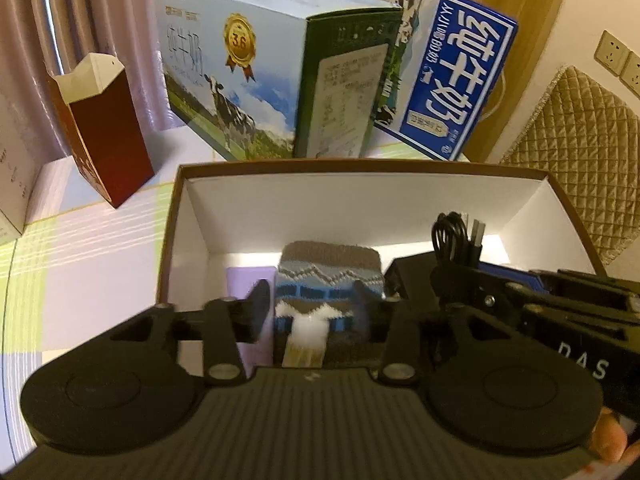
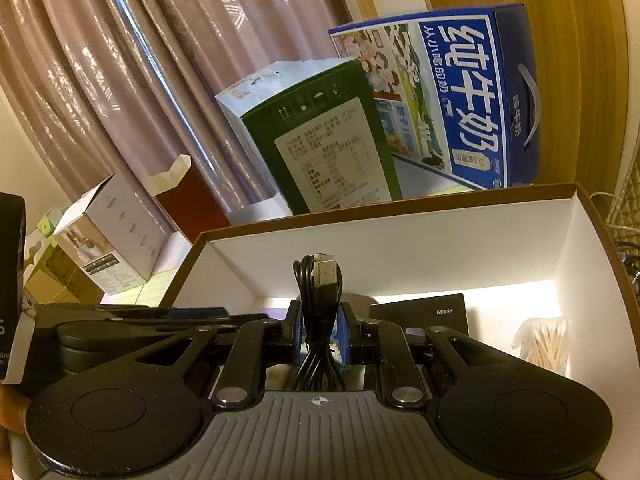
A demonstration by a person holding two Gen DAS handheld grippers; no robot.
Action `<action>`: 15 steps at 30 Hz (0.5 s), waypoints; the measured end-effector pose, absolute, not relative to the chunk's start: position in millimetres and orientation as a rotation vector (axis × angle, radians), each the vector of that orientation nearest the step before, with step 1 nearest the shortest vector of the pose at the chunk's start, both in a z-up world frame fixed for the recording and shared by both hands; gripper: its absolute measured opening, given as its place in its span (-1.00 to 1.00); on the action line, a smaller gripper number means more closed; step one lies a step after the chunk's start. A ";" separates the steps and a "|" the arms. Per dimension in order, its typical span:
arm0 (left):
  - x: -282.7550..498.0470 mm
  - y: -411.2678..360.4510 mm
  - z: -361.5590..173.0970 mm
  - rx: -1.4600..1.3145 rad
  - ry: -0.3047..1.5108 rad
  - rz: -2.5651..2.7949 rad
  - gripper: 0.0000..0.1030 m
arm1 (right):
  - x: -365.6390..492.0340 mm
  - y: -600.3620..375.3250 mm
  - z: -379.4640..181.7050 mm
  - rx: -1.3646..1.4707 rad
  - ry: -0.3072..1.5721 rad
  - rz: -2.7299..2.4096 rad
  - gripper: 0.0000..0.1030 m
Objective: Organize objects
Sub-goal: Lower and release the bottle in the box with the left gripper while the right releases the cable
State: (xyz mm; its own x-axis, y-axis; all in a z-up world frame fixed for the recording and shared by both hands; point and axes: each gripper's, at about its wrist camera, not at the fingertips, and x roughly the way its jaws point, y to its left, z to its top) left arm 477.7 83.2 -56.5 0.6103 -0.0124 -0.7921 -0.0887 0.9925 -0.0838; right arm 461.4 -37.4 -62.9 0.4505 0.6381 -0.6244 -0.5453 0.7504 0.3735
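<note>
While both tongs hang over the box, notes run big to small:
tabletop (image 1: 88, 264): carries the milk cartons (image 1: 256, 80) and a dark red carton (image 1: 108, 136) behind; none of it matters for this step.
storage box (image 1: 360, 196): open, brown rim, white walls; both loads go inside, so stay clear of the rim.
folded sock (image 1: 324, 280): inside the box, near wall, beside a lilac item (image 1: 248, 280); looks down or nearly so.
left tongs (image 1: 310, 300): jaws part open either side of the sock, pads look off it; lift straight out so it isn't dragged.
USB cable bundle (image 2: 318, 320): clamped upright in the right tongs (image 2: 320, 328), plug on top.
placement tip: lower the cable into bare floor between the black FS889 box (image 2: 420, 312) and the toothpick pack (image 2: 548, 344), then open.
</note>
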 end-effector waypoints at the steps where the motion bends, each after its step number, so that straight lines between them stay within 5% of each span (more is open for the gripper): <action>1: 478.4 83.5 -56.4 -0.110 0.912 0.044 -0.20 | 462.1 -36.8 -63.2 0.123 0.827 0.734 -0.72; 10: 476.9 92.3 -53.2 -0.088 0.913 0.080 0.03 | 468.3 -29.2 -67.2 0.130 0.855 0.748 -0.63; 12: 474.3 95.0 -51.3 -0.092 0.911 0.086 0.14 | 468.4 -29.9 -65.4 0.138 0.843 0.740 -0.23; 15: 468.3 96.8 -46.7 -0.087 0.898 0.098 0.19 | 466.3 -33.6 -59.4 0.144 0.816 0.737 0.05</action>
